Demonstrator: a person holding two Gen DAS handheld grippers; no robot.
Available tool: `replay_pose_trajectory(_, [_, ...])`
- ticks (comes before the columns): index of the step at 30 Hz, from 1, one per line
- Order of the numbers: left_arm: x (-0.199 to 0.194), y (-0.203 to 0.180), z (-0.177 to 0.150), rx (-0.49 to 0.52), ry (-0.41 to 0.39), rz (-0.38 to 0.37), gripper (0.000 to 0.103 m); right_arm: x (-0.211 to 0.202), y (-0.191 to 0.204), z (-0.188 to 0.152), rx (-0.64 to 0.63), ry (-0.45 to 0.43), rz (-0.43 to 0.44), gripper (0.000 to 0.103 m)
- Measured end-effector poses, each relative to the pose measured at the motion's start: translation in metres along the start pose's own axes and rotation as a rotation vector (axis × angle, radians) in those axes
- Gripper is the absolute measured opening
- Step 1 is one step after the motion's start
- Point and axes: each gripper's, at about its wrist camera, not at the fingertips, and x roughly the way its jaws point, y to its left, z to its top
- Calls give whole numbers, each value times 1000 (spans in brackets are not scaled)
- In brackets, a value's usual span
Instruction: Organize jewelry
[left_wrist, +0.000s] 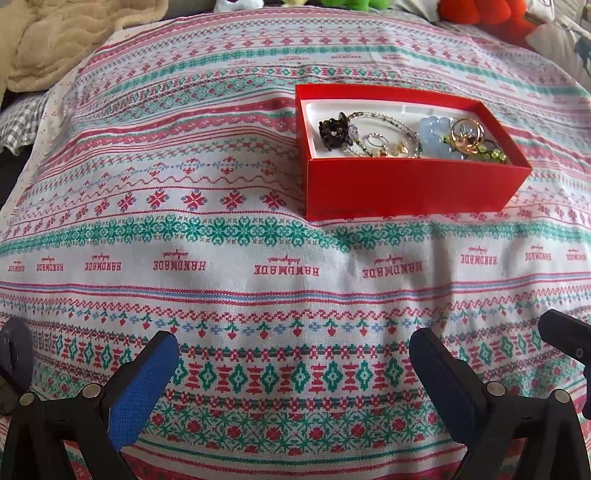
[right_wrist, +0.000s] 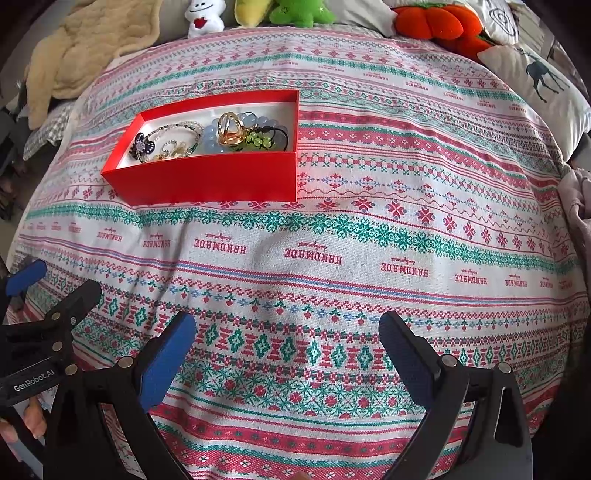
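Note:
A red box (left_wrist: 406, 188) with a white inside stands on the patterned cloth; it also shows in the right wrist view (right_wrist: 214, 181). In it lie a dark hair clip (left_wrist: 332, 131), a thin beaded chain (left_wrist: 391, 123), small rings (left_wrist: 375, 142), a pale blue bead bracelet (left_wrist: 434, 133), a gold ring ornament (left_wrist: 467, 134) and green beads (left_wrist: 493, 153). My left gripper (left_wrist: 293, 347) is open and empty, well in front of the box. My right gripper (right_wrist: 288, 328) is open and empty, in front of and to the right of the box.
The patterned cloth (left_wrist: 221, 240) covers a bed. A beige blanket (right_wrist: 85, 48) lies at the back left. Plush toys, white (right_wrist: 205, 16), green (right_wrist: 299, 13) and orange (right_wrist: 436, 22), line the back edge. A deer pillow (right_wrist: 543, 81) sits back right. The left gripper (right_wrist: 26, 275) shows at the left edge of the right wrist view.

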Motion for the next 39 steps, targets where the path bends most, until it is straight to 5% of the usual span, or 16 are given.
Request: replay_pose_trajectory(39, [0, 1, 0, -3, 7, 2, 102, -3, -1, -1, 7, -16, -9, 101])
